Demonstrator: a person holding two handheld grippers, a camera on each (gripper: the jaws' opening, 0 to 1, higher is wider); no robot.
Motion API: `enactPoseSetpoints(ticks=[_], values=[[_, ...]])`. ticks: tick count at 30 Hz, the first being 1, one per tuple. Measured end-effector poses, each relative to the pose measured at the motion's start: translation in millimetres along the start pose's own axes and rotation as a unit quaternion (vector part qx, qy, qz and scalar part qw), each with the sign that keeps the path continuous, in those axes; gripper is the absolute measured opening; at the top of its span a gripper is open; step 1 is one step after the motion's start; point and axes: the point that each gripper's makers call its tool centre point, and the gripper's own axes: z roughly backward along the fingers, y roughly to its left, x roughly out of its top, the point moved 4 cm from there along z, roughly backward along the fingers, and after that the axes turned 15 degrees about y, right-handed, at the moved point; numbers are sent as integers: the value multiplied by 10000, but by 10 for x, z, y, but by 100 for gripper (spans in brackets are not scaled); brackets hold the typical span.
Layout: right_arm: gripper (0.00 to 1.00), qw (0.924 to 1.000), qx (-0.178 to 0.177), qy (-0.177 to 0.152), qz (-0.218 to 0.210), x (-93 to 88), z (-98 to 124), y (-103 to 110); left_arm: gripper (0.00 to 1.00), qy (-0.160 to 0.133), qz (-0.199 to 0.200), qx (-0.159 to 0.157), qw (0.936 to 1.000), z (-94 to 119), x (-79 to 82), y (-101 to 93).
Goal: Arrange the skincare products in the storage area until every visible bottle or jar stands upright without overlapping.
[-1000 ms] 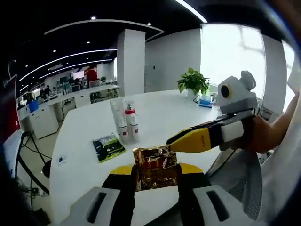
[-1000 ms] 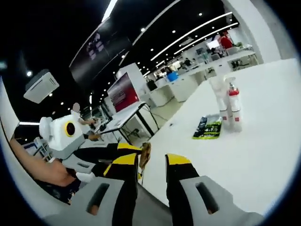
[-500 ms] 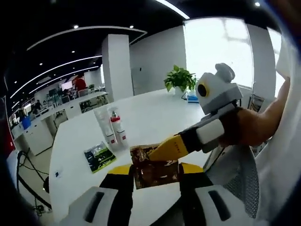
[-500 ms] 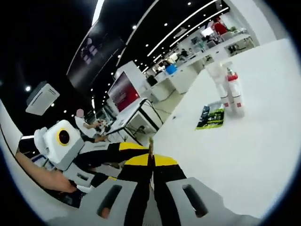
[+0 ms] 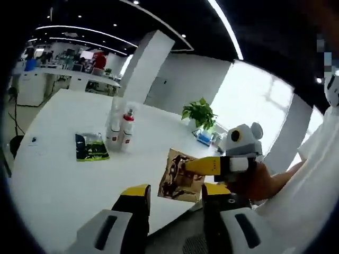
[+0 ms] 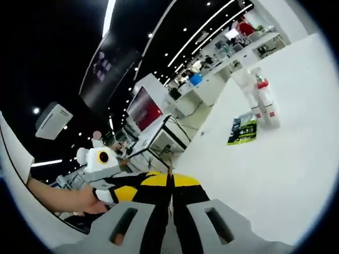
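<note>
my right gripper (image 5: 186, 165) is clenched on the gold sachet (image 5: 180, 182); my left gripper (image 5: 172, 194) is released; two bottles (image 5: 121, 132) stand on the white table (image 5: 47, 180).

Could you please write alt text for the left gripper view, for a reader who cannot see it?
The right gripper, reaching in from the right, pinches a gold-brown foil sachet above the near edge of a white table, just ahead of the left gripper's open jaws. Farther off on the table, two bottles stand upright beside a flat green sachet.
</note>
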Motion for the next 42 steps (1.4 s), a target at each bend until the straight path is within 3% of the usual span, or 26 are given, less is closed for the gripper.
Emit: enactPoseSetpoints(ticks=[3, 10, 16, 18, 28, 32, 36, 42], values=[[0, 9999, 96, 33, -75, -7, 3, 13, 34, 21, 31, -232, 9997, -25, -44, -28], [0, 9995, 306, 57, -110, -16, 26, 62, 26, -263, 591, -978, 9931, 41, 0, -88], [0, 9987, 501, 6, -102, -7, 57, 106, 4, -314, 898, -1277, 9872, 96, 2, -74], [0, 9987, 507, -25, -82, -2, 62, 110, 2, -333, 1043, -1504, 9825, 105, 20, -111], [2, 9985, 505, -135, 145, 9, 73, 139, 0, -312, 1073, -1591, 9809, 85, 22, -109], [5, 9982, 560, -167, 145, 19, 74, 145, 0, -464, 1190, -1683, 9774, 95, 58, -131], [9, 9976, 652, -156, 143, 17, 67, 164, 0, -754, 1371, -1866, 9699, 84, 143, -173], [7, 9972, 712, -155, 145, 18, 83, 182, 0, -764, 1452, -1949, 9670, 48, 157, -165]])
